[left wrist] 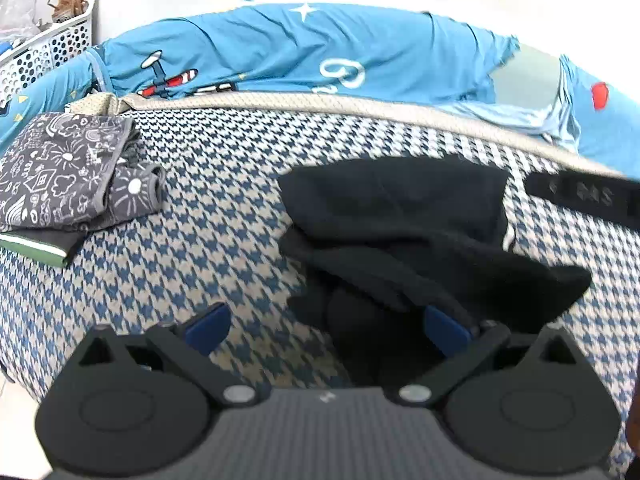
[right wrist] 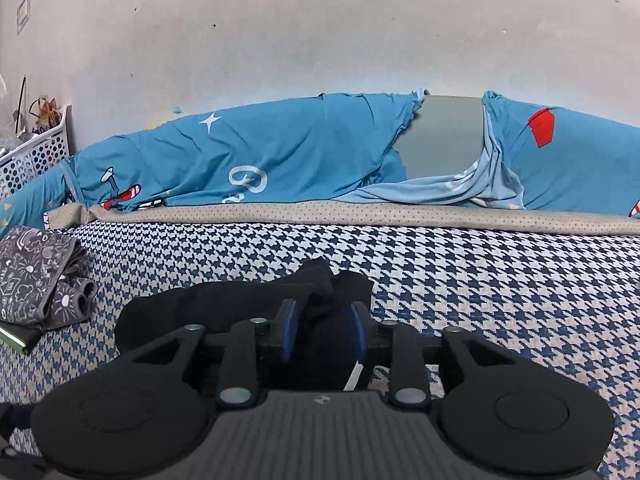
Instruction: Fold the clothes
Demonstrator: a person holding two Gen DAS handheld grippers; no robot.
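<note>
Houndstooth bedding in blue and cream covers the bed on which the work is done, with a bright blue printed quilt bunched along the wall beyond it and a white perforated basket at the far left corner.

A black garment lies crumpled on the bedding, directly ahead of the left gripper and a little to its right. That gripper's jaws stand wide apart and hold nothing; its right finger touches or overlaps the near edge of the cloth, while the left finger hangs over bare bedding.

In the right wrist view the same black garment sits just in front of the right gripper and trails away to its left. A fold of the cloth lies between the blue pads, which stand partly apart; whether they press on the fabric cannot be told.

The garment's long axis seems to run across both grippers, from the left one's front toward the right one's fingers, so each gripper is near one end of it, the right the closer. Any fold likely depends on a firm grip at both ends.

A folded grey doodle-print piece rests well off to the left of both grippers, on a green-edged item.
</note>
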